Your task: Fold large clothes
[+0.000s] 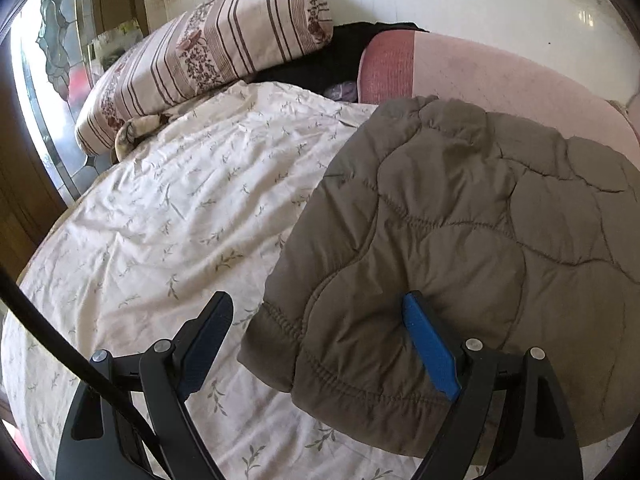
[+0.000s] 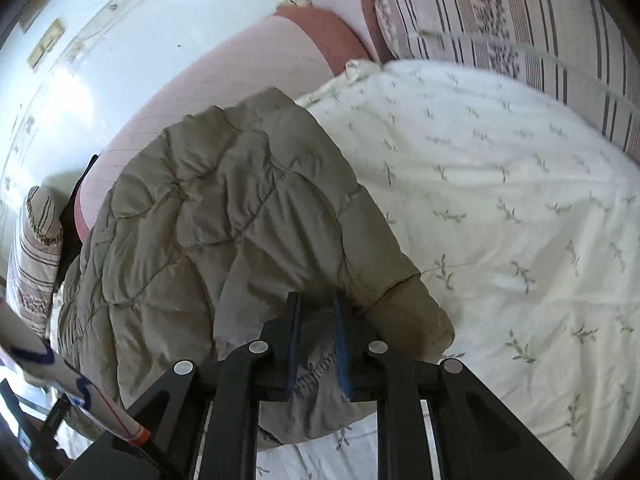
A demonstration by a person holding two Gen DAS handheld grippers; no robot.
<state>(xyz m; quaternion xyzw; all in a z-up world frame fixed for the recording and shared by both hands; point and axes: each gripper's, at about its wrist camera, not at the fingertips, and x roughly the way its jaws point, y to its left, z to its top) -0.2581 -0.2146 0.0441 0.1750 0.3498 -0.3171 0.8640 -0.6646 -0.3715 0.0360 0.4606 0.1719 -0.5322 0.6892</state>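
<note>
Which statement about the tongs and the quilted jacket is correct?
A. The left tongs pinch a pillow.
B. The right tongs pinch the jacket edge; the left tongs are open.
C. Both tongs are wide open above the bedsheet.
B: the right tongs pinch the quilted jacket at its edge, while the left tongs stand wide open.

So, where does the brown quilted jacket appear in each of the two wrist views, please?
Left wrist view: the brown quilted jacket fills the right half, its elastic cuff between the open left tongs.
Right wrist view: the jacket fills the centre-left, its near edge pinched in the right tongs.
Shared landmark: the striped floral pillow, upper left in the left view, upper right in the right view.
</note>
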